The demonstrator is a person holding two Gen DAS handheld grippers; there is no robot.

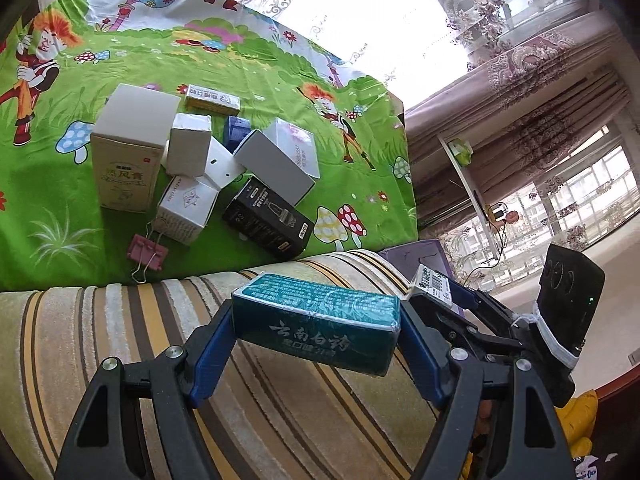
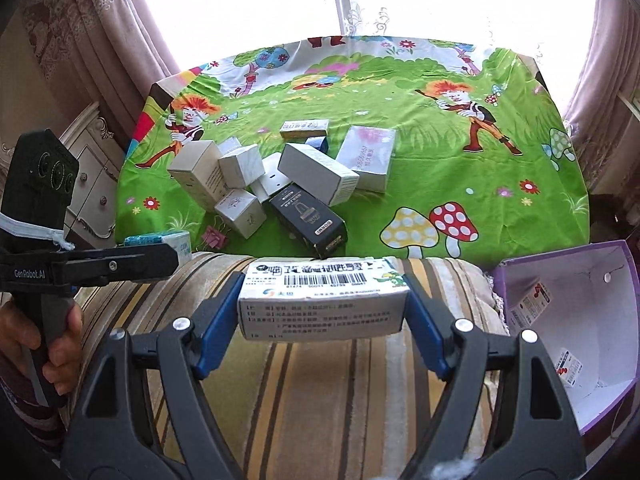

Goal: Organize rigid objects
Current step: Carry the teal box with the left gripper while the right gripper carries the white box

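My left gripper [image 1: 316, 320] is shut on a teal box [image 1: 316, 316] with white lettering, held across both blue pads above the striped cushion [image 1: 120, 320]. My right gripper [image 2: 322, 304] is shut on a white box with a barcode [image 2: 322, 300], also over the cushion. A heap of several boxes lies on the green cartoon cloth [image 2: 460, 184]: a tall cream box [image 1: 128, 152], a black box [image 1: 266, 220], a long white box [image 2: 318, 172], small white boxes and a blue one. In the right wrist view the left gripper [image 2: 160, 256] shows at left with the teal box [image 2: 160, 242].
An open purple box [image 2: 568, 320] with a white inside stands to the right of the cushion. A pink binder clip [image 1: 146, 254] lies at the cloth's near edge. A hand [image 2: 60, 356] holds the left gripper's handle. Curtains and windows lie beyond.
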